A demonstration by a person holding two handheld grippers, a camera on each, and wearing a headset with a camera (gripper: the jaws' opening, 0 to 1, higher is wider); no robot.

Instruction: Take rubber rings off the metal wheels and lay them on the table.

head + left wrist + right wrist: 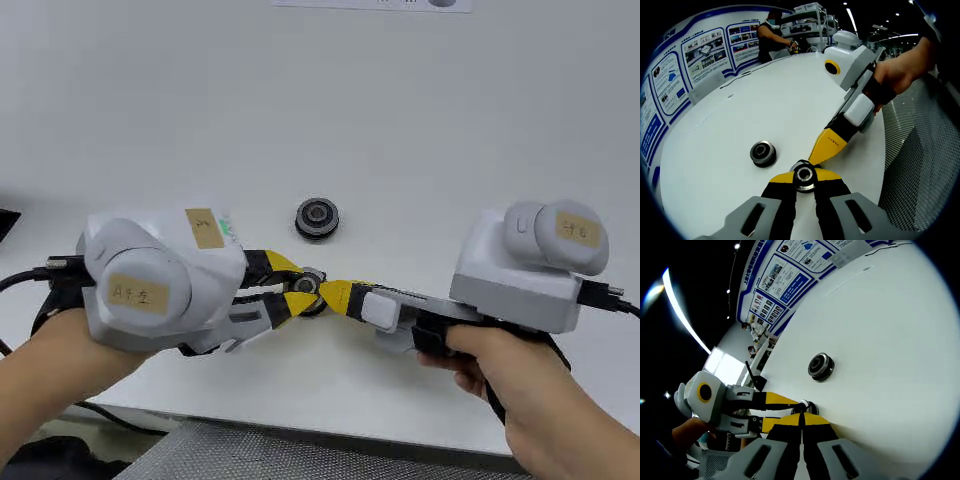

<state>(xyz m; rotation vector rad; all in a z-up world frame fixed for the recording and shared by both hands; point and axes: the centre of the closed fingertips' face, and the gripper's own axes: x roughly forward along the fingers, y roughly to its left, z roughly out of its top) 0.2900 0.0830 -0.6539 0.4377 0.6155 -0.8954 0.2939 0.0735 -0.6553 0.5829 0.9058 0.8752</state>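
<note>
Two metal wheels and two grippers are on show, over one white table (430, 150).

The loose wheel (317, 218) lies flat on the table, alone, with nothing touching it. Its outer band looks black.

The clamped wheel (804, 174) sits near the loose wheel, on the person's side of it, and clearly apart from it. In the head view it is just below the loose wheel.

The left gripper (298, 285) reaches in from the left of the loose wheel. Its yellow-tipped jaws are open only as wide as the clamped wheel and grip it on both sides.

The right gripper (337, 295) comes in from the right of the loose wheel and also stays on the person's side of it. In the right gripper view its two jaws are pressed together with only a thin dark line between them. Their yellow tips rest against the rim of the clamped wheel. I cannot tell whether they pinch anything there.
</note>
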